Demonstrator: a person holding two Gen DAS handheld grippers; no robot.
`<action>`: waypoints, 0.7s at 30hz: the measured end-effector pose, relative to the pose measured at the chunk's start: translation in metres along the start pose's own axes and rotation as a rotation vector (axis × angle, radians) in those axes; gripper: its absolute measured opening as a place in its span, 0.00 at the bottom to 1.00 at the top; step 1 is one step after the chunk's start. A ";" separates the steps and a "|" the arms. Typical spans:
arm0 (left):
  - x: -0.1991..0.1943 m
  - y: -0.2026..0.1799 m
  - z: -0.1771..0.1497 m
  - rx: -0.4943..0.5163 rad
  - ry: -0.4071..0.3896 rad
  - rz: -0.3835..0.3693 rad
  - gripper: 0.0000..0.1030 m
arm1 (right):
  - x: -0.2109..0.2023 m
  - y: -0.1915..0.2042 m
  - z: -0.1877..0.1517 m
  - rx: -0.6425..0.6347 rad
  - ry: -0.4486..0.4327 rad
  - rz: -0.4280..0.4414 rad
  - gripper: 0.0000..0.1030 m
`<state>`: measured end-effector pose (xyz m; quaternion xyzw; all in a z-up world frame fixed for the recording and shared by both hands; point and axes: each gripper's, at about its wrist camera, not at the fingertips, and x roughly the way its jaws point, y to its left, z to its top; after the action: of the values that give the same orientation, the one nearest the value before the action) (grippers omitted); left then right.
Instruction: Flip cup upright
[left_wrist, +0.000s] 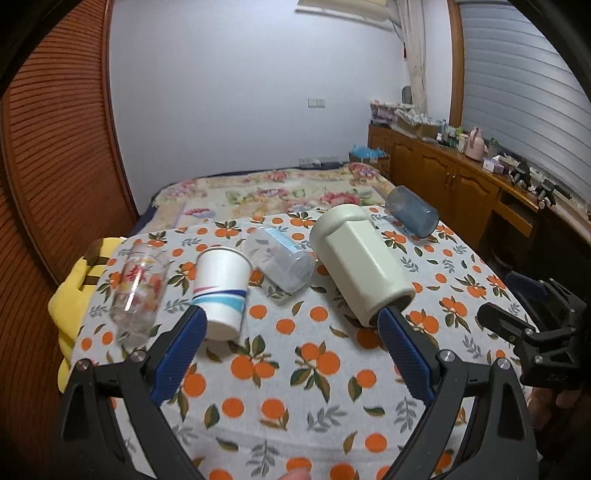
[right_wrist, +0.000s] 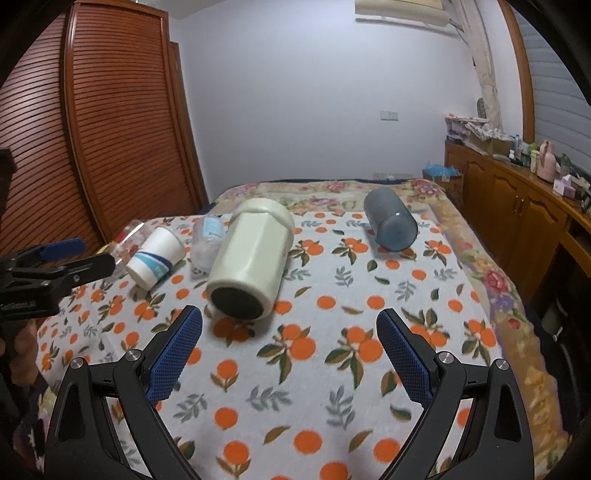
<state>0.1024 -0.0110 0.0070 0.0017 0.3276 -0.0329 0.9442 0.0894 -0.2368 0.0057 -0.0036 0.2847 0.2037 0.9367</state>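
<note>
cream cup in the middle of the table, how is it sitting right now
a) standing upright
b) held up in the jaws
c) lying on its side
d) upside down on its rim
c: the cream cup lies on its side on the orange-print tablecloth, its dark open mouth facing the right gripper, whose jaws are open and hold nothing.

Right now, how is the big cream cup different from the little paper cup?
The cream cup is much bigger and plain-coloured with flat-sided walls; the paper cup is small, round and white with blue and red stripes. The cream cup's dark opening faces the cameras, while the paper cup's opening points away, its base nearer. Both lie tipped over on the orange-print tablecloth, not upright.
</note>
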 end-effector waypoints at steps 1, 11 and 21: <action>0.005 0.000 0.003 -0.003 0.012 -0.003 0.92 | 0.003 -0.002 0.004 -0.006 0.001 0.001 0.94; 0.055 0.007 0.033 -0.019 0.116 -0.005 0.89 | 0.036 -0.006 0.041 -0.054 0.032 0.061 0.94; 0.106 0.025 0.067 -0.074 0.286 -0.047 0.72 | 0.069 0.002 0.076 -0.109 0.049 0.152 0.92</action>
<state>0.2284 0.0054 -0.0059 -0.0363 0.4599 -0.0424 0.8862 0.1815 -0.1991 0.0326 -0.0381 0.2953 0.2893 0.9098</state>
